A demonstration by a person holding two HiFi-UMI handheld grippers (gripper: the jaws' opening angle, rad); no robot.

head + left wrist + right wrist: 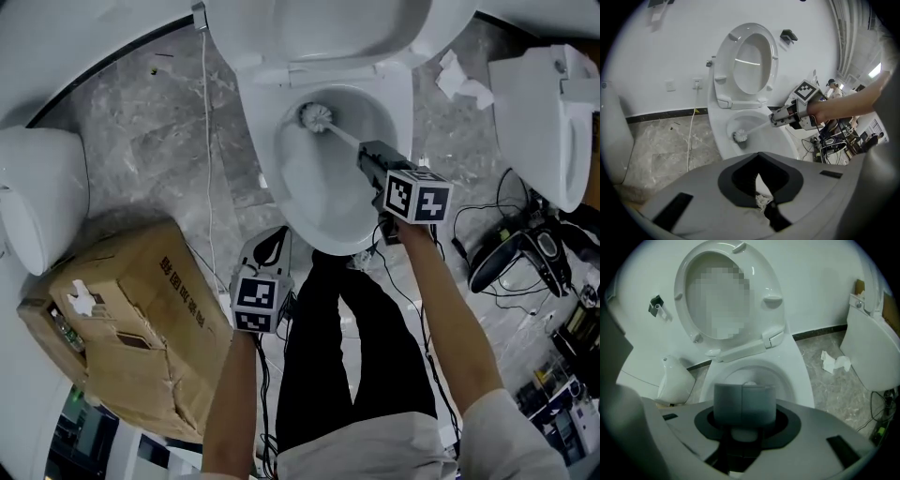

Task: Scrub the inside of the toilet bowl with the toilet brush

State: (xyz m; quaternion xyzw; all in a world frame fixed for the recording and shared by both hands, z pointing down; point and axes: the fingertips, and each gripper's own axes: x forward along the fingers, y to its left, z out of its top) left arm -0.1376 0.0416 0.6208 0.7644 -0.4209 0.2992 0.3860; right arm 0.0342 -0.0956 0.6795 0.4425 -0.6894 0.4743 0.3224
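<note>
The white toilet bowl [398, 98] stands open with its seat and lid raised. The toilet brush head [316, 116] is down inside the bowl at its far left side, and its pale handle slants back to my right gripper [367, 156], which is shut on it. In the left gripper view the brush head [739, 136] touches the bowl's inner wall below the right gripper [774, 120]. In the right gripper view the pads [744, 403] clamp the handle and hide most of the brush. My left gripper [272, 242] hangs off the bowl's near left rim, its jaws together on a small white scrap [762, 201].
A torn cardboard box [122, 319] lies at the left, beside a white fixture [37, 197]. A second white toilet [544, 122] stands at the right, with crumpled tissue [464, 82] on the marble floor. Cables and gear [525, 253] crowd the right. A thin cord [206, 141] runs down the floor.
</note>
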